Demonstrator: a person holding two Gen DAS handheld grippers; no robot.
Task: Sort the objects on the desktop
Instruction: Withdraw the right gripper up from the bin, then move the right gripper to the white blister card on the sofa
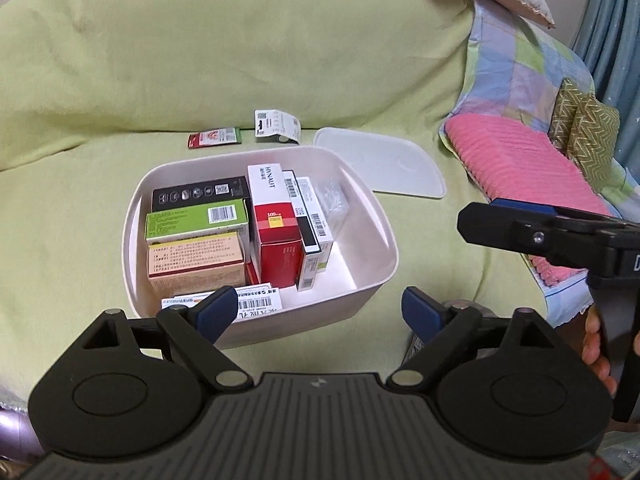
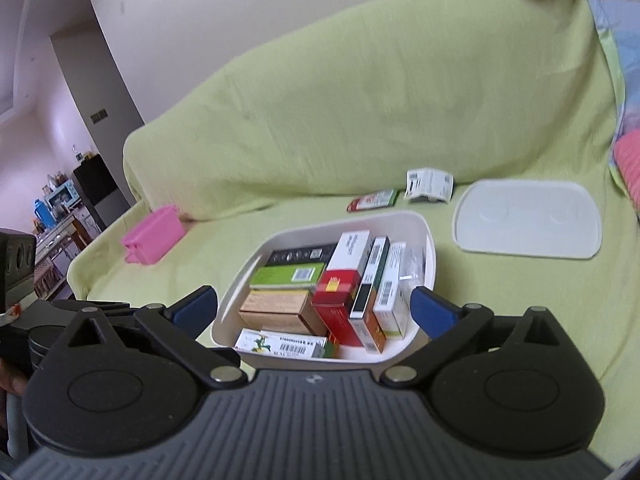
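Observation:
A white bin sits on the green-covered sofa, packed with several upright medicine boxes, among them a red box and a green box. Its right part holds no boxes. My left gripper hovers open over the bin's near wall, with nothing between its blue pads. In the right wrist view the same bin lies just ahead of my right gripper, also open and holding nothing. Behind the bin lie a red-green packet and a white labelled packet. The bin's white lid rests to the back right.
The right gripper's body and a hand fill the right of the left wrist view. A pink ribbed cushion and a patchwork blanket lie to the right. A pink box sits far left on the sofa.

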